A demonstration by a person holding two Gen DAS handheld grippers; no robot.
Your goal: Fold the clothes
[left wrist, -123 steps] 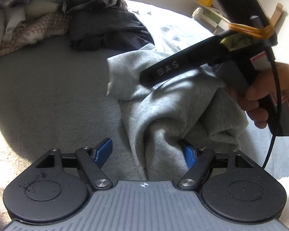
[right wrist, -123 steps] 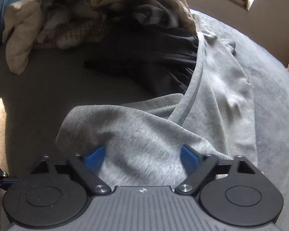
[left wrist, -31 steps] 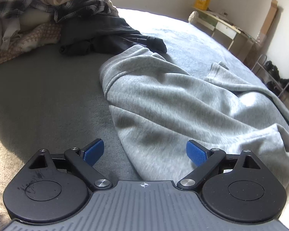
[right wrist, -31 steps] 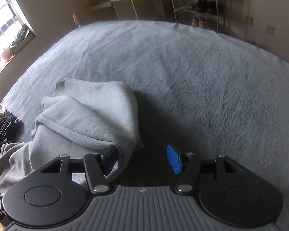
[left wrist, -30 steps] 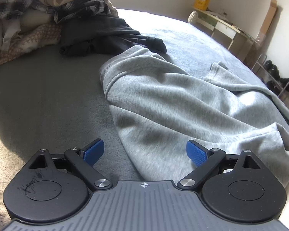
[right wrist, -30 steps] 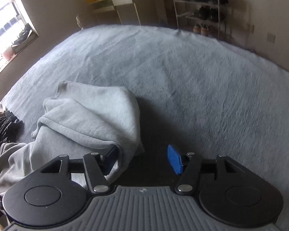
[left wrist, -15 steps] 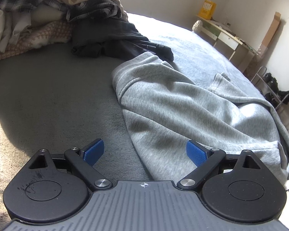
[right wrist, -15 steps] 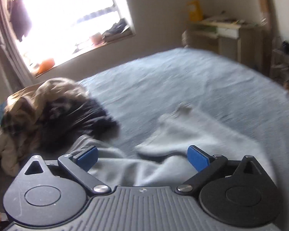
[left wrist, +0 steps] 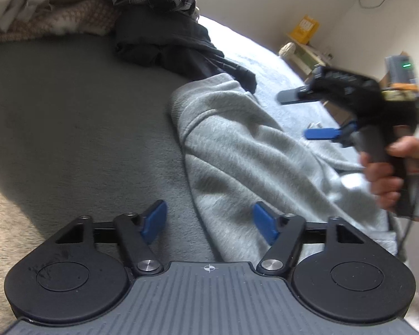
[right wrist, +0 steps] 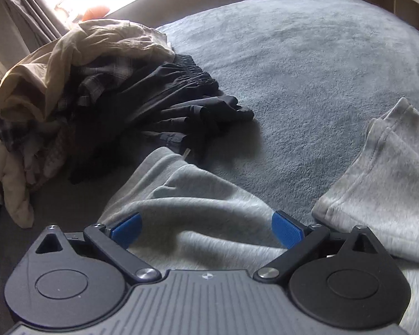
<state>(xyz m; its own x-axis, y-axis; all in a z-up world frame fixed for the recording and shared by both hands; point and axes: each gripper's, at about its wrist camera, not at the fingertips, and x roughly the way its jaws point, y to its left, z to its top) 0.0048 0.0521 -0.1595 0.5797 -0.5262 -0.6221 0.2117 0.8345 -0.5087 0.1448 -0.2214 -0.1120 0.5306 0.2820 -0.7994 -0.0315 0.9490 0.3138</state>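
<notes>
A light grey sweatshirt lies rumpled on the grey bed cover, its ribbed hem toward the far left. My left gripper is open, its jaws set either side of the garment's near edge, holding nothing. My right gripper shows in the left wrist view, held by a hand at the right, open above the sweatshirt. In the right wrist view the right gripper is open over the grey fabric, with a folded sleeve part to its right.
A heap of clothes lies at the far left: beige and plaid pieces with dark trousers spilling toward the sweatshirt. The grey bed cover stretches beyond. A desk with a yellow box stands by the far wall.
My right gripper has swung round from the sweatshirt's far end toward the clothes heap and come into the left wrist view, open. My left gripper has edged forward along the garment's edge.
</notes>
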